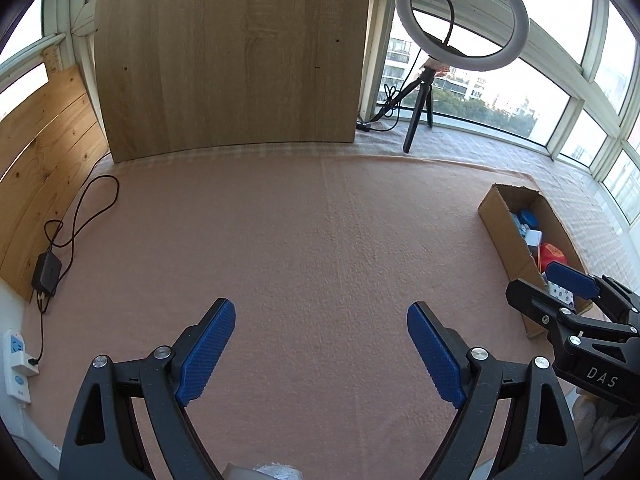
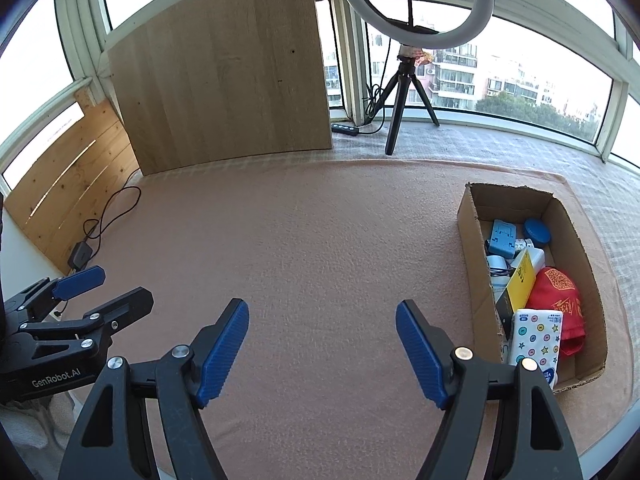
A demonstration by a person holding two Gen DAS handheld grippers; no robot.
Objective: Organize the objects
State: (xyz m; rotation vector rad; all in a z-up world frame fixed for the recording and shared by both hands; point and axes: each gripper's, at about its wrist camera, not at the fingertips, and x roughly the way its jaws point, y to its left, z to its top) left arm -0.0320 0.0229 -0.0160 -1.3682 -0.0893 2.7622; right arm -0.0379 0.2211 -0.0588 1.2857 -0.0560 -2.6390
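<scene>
Left hand-held gripper (image 1: 320, 354) gapes wide and empty over the pink felt-covered table (image 1: 300, 240); right hand-held gripper (image 2: 322, 354) likewise spread, gripping nothing; far right, the open brown cardboard box (image 2: 472, 264) holds the sorted small items

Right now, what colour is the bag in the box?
Red bag, gold print; right wrist view.

A glazed home balcony: wraparound windows (image 2: 540, 92) facing apartment blocks, pink blanket (image 2: 320, 240), ring light (image 2: 416, 4).
</scene>
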